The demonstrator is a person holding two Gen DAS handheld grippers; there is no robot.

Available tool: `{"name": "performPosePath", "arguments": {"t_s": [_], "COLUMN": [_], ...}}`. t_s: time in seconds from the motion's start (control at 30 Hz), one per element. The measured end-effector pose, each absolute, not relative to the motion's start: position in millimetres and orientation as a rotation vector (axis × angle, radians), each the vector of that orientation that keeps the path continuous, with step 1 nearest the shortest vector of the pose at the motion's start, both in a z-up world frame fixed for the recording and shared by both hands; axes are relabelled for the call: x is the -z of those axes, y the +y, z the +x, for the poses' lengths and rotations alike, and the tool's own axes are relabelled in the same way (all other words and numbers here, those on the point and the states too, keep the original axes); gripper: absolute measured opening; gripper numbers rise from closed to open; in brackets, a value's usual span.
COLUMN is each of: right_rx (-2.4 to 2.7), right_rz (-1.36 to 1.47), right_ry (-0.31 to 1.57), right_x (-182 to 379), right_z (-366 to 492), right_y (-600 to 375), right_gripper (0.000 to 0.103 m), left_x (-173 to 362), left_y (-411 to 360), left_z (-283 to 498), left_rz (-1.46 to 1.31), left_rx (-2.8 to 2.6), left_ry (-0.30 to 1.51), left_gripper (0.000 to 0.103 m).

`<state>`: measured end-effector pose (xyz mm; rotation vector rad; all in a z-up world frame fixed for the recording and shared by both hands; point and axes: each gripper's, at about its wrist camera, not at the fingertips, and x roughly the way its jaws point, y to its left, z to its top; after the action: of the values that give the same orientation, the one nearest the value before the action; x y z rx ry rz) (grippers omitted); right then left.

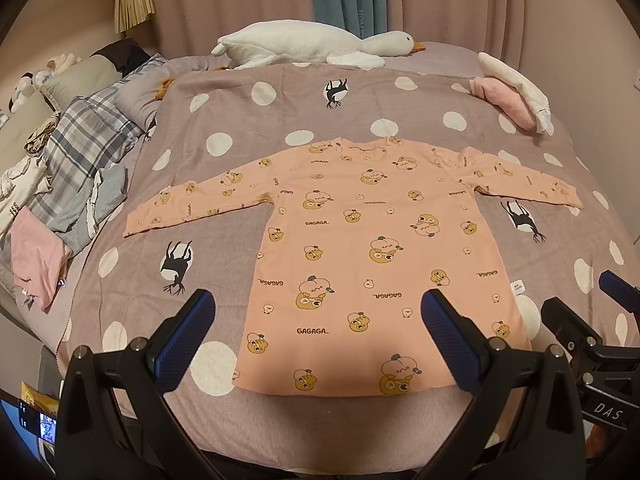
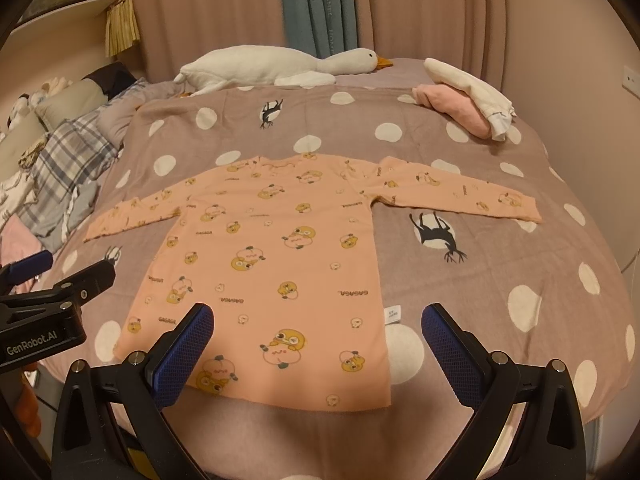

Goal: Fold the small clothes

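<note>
Shirt (image 1: pixel 360 248) flat; collar pointing away; sleeves spread sideways

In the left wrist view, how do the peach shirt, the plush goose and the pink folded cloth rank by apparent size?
1. peach shirt, largest.
2. plush goose.
3. pink folded cloth, smallest.
The shirt lies nearer the camera, so its lead over the goose is partly due to nearness.

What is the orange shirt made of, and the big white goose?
The orange shirt looks like thin, soft knit cotton: matte, printed, lying flat with slight wrinkles. The white goose looks like fuzzy plush fabric, probably stuffed, with a puffy rounded body.
</note>
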<state>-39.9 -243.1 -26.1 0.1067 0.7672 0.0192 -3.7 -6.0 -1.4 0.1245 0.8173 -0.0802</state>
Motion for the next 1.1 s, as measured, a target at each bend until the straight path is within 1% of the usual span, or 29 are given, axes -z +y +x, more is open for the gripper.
{"name": "performPosePath", "arguments": {"t_s": [1.1], "right_rx": [-0.018], "right_rz": [0.105], "right_ry": [0.767], "right_x": [26.7], "right_z": [-41.2], "right_y": [-241.2], "right_gripper": [0.103], "left_x": [3.1], "left_y": [-6.6], "left_z": [-5.5], "left_rz": [0.126], "left_rx": [0.082], "left_ry": [0.824], "left_gripper": [0.103]}}
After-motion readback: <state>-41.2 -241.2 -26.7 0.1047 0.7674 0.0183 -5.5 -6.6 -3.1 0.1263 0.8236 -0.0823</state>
